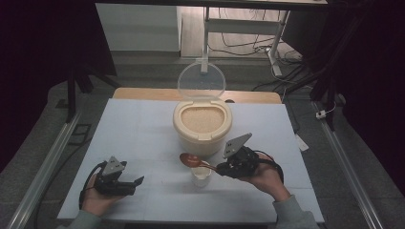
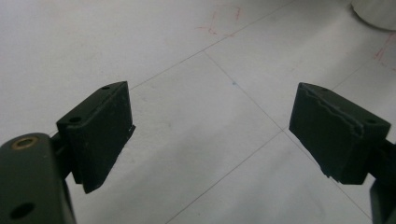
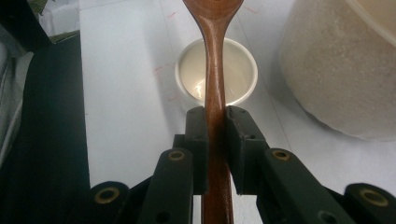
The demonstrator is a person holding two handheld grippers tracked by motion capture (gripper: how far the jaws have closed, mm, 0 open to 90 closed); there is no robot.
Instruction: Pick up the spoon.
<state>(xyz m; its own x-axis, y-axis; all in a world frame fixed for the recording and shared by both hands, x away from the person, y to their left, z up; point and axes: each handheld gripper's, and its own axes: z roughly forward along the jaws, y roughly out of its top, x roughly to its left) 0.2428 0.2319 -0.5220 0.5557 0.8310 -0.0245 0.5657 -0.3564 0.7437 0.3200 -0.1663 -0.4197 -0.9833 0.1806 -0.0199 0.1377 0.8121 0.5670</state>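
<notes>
At about eight o'clock on the white table (image 1: pixel 143 124) in the high view, the left gripper (image 1: pixel 125 185) rests low in the person's left hand, idle; its own view shows the two black jaws standing wide apart with nothing between them but bare table marked with thin lines. Moving toward the centre, a small white cup (image 1: pixel 201 176) sits at roughly six o'clock, just in front of the big cream rice container (image 1: pixel 202 125), whose clear lid (image 1: pixel 201 80) is swung up and back at twelve o'clock, leaving the pale grain exposed. The wooden spoon (image 1: pixel 193 161) hangs over the cup, its round reddish-brown bowl out to the cup's ten o'clock and its handle running back toward four o'clock. There the right gripper (image 1: pixel 220 168) has it: in the right gripper view the jaws are closed tight on the spoon's handle (image 3: pixel 215 93), which rises straight up between them and crosses above the cup (image 3: pixel 216 73), with the container's wall (image 3: pixel 336 74) at two o'clock. The cup's inside looks pale and glossy; whether any rice lies in it I cannot tell. The step in hand looks like ferrying rice between container and cup. Judging by the spoon's level pose, the next move calls for either a roll of the wrist to tip it into the cup or a lift toward twelve o'clock to dip into the grain, keeping the grip firm so the smooth, slender handle does not twist.
</notes>
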